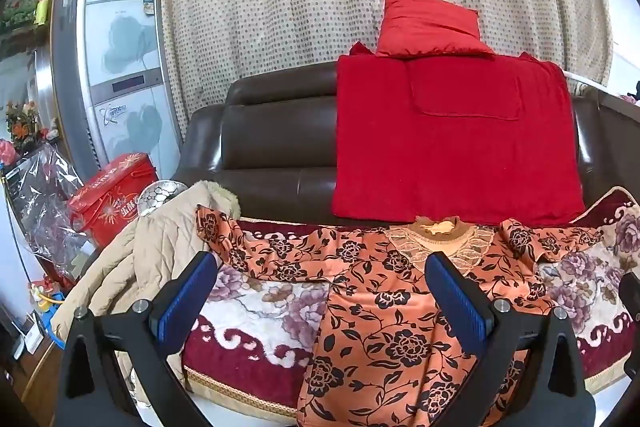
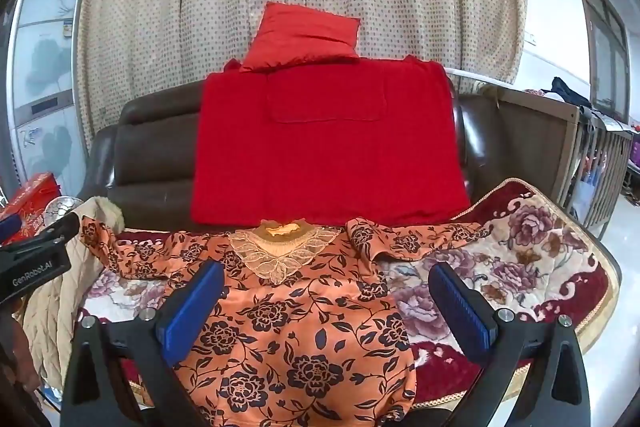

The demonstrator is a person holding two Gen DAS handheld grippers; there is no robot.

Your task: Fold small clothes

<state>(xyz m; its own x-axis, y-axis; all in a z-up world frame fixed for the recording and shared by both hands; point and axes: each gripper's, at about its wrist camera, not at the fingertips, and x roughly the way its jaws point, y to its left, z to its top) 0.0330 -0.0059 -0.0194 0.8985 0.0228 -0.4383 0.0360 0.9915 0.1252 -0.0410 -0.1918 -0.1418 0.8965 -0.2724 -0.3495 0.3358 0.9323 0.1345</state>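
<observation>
An orange top with black flowers (image 1: 380, 307) lies flat, front up, on a floral blanket (image 1: 260, 311), collar with lace trim (image 1: 436, 231) toward the sofa and both sleeves spread out. It also shows in the right wrist view (image 2: 288, 327). My left gripper (image 1: 322, 271) is open and empty, above the top's left side. My right gripper (image 2: 326, 281) is open and empty, above the top's right side. The left gripper's body (image 2: 36, 259) shows at the left edge of the right wrist view.
A beige quilted jacket (image 1: 132, 267) lies at the blanket's left end. A dark leather sofa back (image 1: 264, 143) carries a red cloth (image 1: 452, 139) and a red cushion (image 1: 428, 23). A red box (image 1: 112, 195) and a tall appliance (image 1: 116, 67) stand left. A wooden crib (image 2: 568, 147) stands right.
</observation>
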